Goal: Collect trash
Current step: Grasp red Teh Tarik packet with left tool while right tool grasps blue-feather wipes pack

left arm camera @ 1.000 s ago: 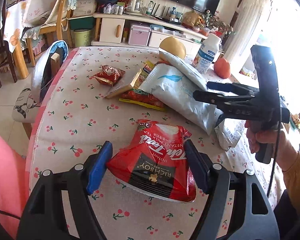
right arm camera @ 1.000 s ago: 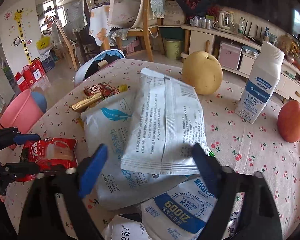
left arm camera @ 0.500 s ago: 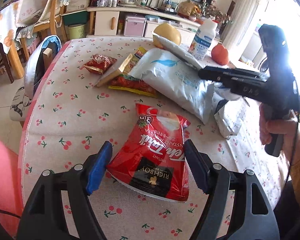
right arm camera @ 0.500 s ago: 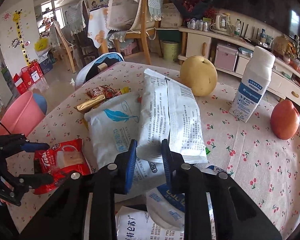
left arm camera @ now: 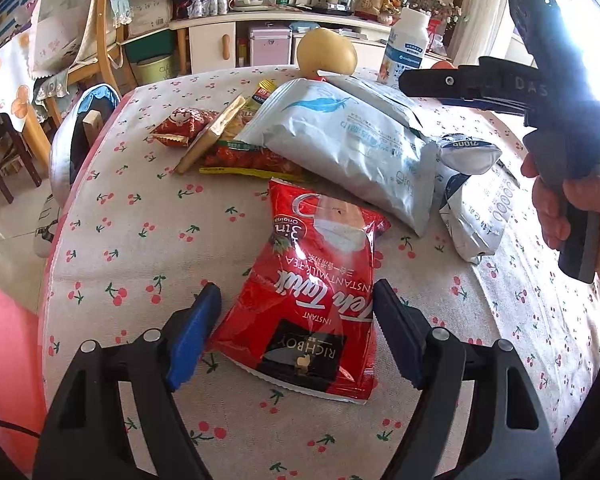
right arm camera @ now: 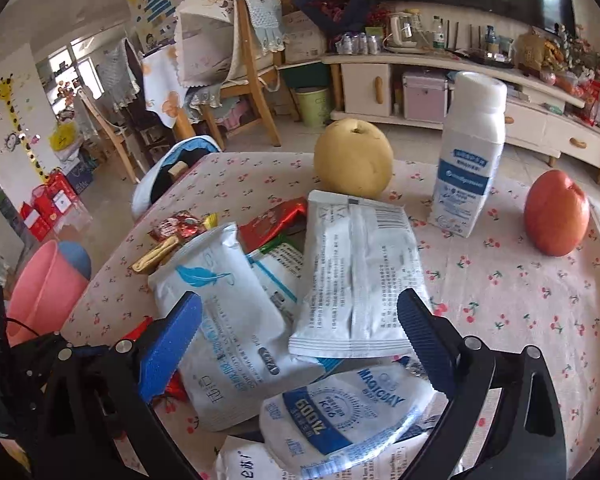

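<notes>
Both claws open, nothing gripped.
Left claw [left arm camera: 296,334] straddles red pouch [left arm camera: 312,296] flat on surface [left arm camera: 140,240]; risk: pads slide off. Right claw [right arm camera: 300,344], jaws just opened, over white packet [right arm camera: 356,280]; may snag neighbours.

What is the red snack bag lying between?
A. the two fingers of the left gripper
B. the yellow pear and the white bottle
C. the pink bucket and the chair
A: the red snack bag lies flat on the table between the open left gripper fingers.

Wrapper pile [left arm camera: 340,140] blocks mid-table; bare cloth [left arm camera: 140,220] beside it lies open.
</notes>
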The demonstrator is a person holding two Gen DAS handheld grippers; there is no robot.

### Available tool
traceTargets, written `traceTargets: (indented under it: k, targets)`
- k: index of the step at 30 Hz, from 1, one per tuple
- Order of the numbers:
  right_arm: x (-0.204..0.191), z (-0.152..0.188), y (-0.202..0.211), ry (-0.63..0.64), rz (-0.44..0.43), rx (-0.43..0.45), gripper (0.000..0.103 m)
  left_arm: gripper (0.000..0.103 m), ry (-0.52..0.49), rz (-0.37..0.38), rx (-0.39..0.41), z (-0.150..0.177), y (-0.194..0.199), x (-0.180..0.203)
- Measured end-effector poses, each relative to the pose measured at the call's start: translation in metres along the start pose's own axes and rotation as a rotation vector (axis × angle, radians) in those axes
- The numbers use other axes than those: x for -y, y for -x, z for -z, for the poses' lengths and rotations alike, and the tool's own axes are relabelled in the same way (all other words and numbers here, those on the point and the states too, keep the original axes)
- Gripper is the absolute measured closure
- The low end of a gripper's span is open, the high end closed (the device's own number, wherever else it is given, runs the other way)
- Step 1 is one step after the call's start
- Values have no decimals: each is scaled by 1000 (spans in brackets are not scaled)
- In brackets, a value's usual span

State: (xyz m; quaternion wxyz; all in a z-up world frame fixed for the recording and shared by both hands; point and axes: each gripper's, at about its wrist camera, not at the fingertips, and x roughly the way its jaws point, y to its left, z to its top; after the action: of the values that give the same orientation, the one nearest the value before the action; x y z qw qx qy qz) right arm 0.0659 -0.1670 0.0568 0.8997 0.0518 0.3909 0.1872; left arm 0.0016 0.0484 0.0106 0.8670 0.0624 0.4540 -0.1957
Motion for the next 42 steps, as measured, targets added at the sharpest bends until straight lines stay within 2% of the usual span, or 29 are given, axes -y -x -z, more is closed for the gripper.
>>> traceTargets:
  k: [6,11,17,20,35,36,37,42]
  targets:
    - [-42,9,-23,161,-18,-60,6,32,51,14,9,-1,3,-6]
    - [-66,19,-46,270,57,-109,6,35,89,9,6,0,6,-18]
    - [-64,30,-51,273,83,-105,9,36,149,17,28,2,16,-35]
    - [-67,34,-49,283,100,-100,20,36,167,18,39,2,19,-41]
    - [-79,52,-28,233,157,-42,25,40,246,70,117,0,41,-60]
    - [-80,52,-26,228,158,-35,25,55,253,79,131,0,44,-61]
    - [-82,53,-23,222,160,-27,26,87,262,85,135,0,45,-64]
    - [-87,56,-13,180,157,-7,28,87,297,82,155,1,48,-69]
